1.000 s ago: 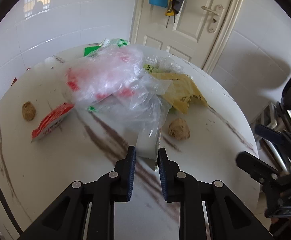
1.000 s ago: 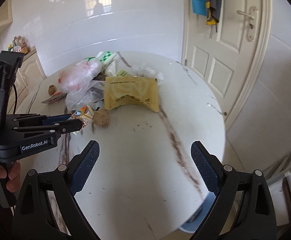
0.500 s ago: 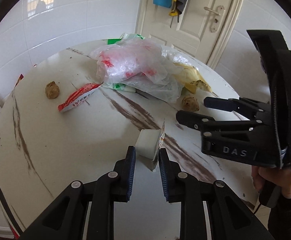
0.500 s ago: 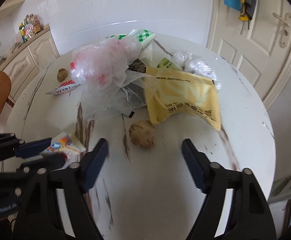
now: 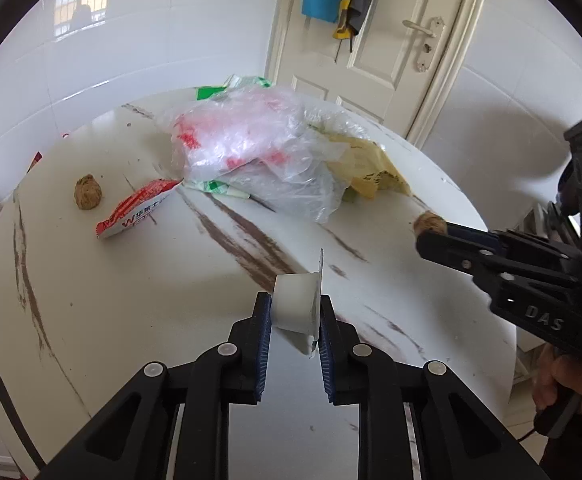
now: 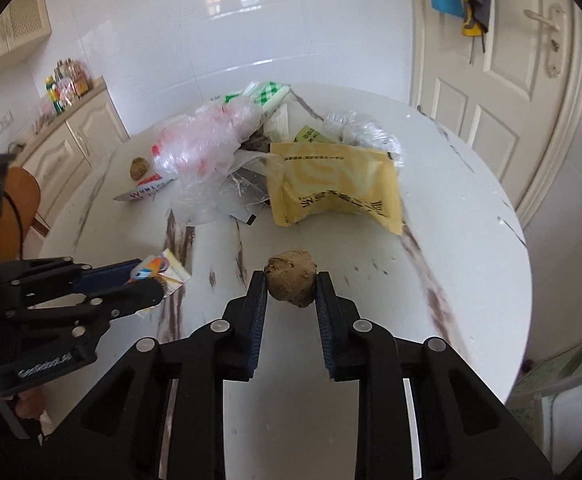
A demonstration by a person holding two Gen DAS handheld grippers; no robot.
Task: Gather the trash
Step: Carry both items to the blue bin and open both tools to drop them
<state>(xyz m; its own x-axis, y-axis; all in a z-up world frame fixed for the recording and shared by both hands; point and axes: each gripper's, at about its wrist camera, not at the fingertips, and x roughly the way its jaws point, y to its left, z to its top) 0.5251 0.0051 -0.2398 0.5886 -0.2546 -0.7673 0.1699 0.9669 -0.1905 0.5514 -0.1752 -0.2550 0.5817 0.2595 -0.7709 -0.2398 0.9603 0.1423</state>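
left hand-held gripper (image 5: 291,312): clamps white cup (image 5: 295,306) | right hand-held gripper (image 6: 291,292): closing around brown lump (image 6: 291,282)

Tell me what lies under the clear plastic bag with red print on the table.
Under the clear plastic bag a green-checked packet, a silvery foil wrapper and dark scraps stick out, and it overlaps the yellow pouch. Anything beneath its crumpled middle is hidden.
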